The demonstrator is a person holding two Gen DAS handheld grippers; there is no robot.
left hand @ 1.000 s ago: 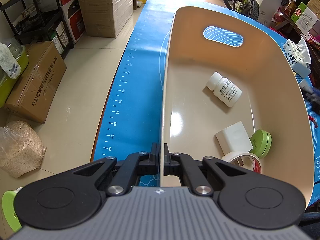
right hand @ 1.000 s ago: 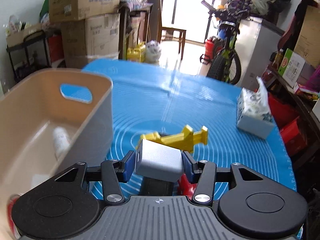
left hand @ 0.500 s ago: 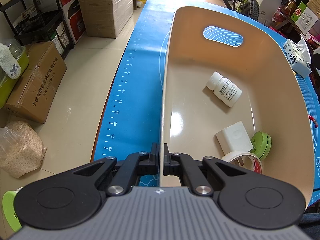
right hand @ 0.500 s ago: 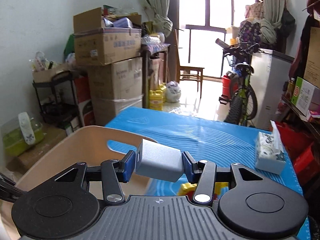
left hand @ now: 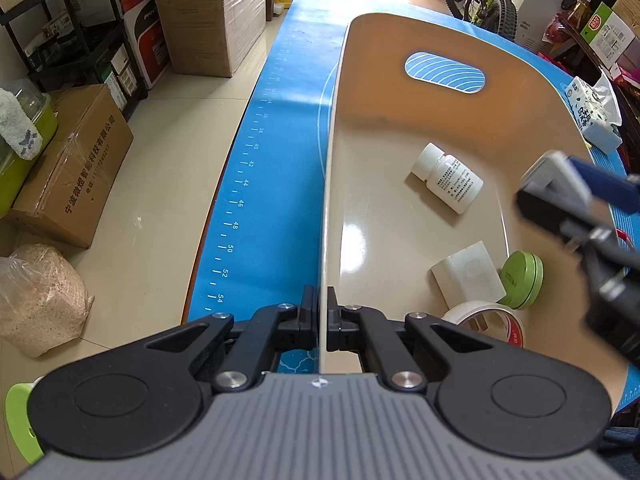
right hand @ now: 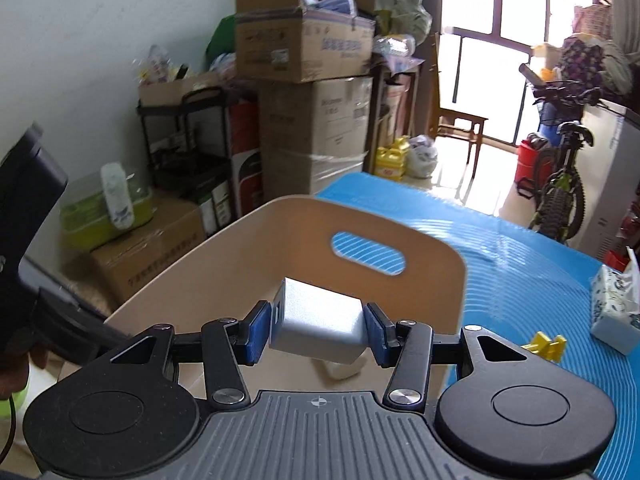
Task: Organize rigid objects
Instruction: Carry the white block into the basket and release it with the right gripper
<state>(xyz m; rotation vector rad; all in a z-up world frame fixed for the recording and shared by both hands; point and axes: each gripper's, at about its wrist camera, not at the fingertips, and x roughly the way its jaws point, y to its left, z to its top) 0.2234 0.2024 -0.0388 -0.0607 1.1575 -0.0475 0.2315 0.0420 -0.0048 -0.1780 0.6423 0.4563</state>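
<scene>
Now the right hand-held gripper [right hand: 318, 330] has come up over the tan basket [left hand: 332, 184], and it shows at 3 o'clock in the left view. At 6 o'clock there, the left hand-held gripper [left hand: 323, 322] is pinched tight on the basket's rim. Inside the basket lie a white bottle [left hand: 448, 178], a white block [left hand: 468, 276], a roll of tape [left hand: 486, 318] and a green tin [left hand: 522, 280]. The right hand-held gripper squeezes a gray box [right hand: 318, 328] between its blue pads [right hand: 256, 334]. A yellow toy [right hand: 546, 346] lies on the blue desk [right hand: 520, 280] at 3 o'clock.
</scene>
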